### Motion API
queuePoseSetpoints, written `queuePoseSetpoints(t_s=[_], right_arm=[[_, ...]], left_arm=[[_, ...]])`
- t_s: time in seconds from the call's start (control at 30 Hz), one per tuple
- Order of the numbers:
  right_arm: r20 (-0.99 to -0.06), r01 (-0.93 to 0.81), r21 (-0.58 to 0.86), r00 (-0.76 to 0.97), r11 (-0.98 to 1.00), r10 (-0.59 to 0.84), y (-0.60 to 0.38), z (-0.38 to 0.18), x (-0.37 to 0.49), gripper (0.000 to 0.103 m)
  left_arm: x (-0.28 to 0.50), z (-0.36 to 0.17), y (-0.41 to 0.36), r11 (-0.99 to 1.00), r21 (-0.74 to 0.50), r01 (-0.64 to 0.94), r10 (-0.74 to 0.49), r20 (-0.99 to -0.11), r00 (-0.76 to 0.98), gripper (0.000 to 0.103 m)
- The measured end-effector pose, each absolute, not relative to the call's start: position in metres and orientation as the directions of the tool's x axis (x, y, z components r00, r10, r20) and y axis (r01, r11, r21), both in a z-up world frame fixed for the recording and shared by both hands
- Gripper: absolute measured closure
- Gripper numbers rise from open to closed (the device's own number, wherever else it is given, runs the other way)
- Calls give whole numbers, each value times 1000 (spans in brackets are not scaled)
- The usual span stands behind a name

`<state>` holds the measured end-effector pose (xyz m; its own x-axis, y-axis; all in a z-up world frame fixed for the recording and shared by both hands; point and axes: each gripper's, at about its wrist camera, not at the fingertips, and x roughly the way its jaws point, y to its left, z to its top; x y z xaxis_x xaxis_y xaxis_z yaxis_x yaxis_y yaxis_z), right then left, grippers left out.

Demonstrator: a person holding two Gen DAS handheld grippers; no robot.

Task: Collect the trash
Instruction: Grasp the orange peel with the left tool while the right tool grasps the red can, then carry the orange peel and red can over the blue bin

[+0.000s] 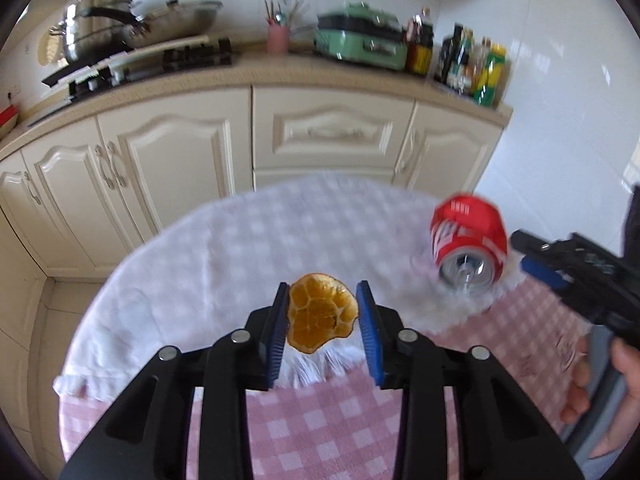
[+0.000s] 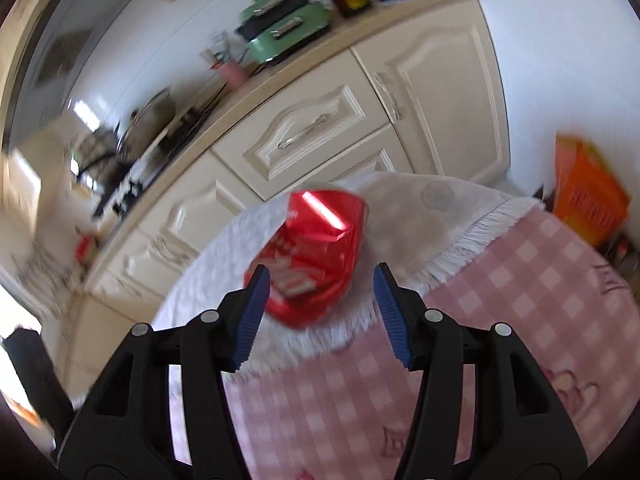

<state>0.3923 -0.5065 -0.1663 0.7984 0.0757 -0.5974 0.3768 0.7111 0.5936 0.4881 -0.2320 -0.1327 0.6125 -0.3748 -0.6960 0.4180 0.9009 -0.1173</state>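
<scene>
In the left wrist view, the left gripper (image 1: 323, 312) points forward and down over a round table (image 1: 320, 420) covered with a pink checked cloth (image 1: 320, 432) and a white fringed towel (image 1: 208, 264). A piece of orange peel (image 1: 320, 314) sits between its blue pads (image 1: 280, 320). The left pad touches the peel's edge; a thin gap shows at the right pad, so the jaws stand narrow around the peel without a firm squeeze from both sides. Whether the peel rests on the towel or is lifted cannot be told.

Further right on the towel lies a dented red can (image 1: 470, 240), tipped on its side with its silver end towards the camera. Just right of it the right gripper (image 1: 532, 256) reaches in from the frame's edge, tilted down, with a hand (image 1: 600, 384) below it.

In the right wrist view, the right gripper (image 2: 320, 300) is rolled so the kitchen appears tilted. Its jaws stand moderately wide with the can (image 2: 316, 256) between them; the left pad (image 2: 252, 312) is at the can's side, the right pad is apart from it. An orange box (image 2: 588, 192) stands beyond the table at the right.
</scene>
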Motion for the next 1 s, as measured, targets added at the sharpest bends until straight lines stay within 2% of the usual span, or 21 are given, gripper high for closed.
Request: queuePoseSetpoints(t_s=[0.17, 0.2, 0.23, 0.33, 0.63, 0.83, 1.0], right_arm=[[-636, 422, 618, 764, 664, 106, -516, -185, 420, 50], [-646, 429, 629, 753, 648, 129, -517, -192, 425, 54], [-633, 417, 647, 761, 638, 144, -517, -194, 426, 63], [-619, 376, 646, 768, 665, 167, -510, -189, 427, 74], [-580, 230, 532, 800, 815, 153, -447, -143, 398, 85], [-530, 102, 455, 829, 885, 177, -379, -104, 373, 86], [-487, -40, 451, 826, 891, 284, -309, -79, 358, 86]], left_arm=[[487, -114, -219, 908, -122, 401, -375, -663, 648, 71], [487, -112, -218, 909, -121, 399, -374, -661, 650, 71], [486, -111, -216, 909, -120, 398, -373, -660, 652, 71], [482, -108, -211, 908, -119, 402, -375, -658, 653, 71], [461, -93, -179, 899, -187, 396, -419, -633, 651, 71], [432, -81, -137, 893, -236, 383, -444, -604, 662, 71], [398, -71, -81, 904, -253, 346, -428, -566, 704, 71]])
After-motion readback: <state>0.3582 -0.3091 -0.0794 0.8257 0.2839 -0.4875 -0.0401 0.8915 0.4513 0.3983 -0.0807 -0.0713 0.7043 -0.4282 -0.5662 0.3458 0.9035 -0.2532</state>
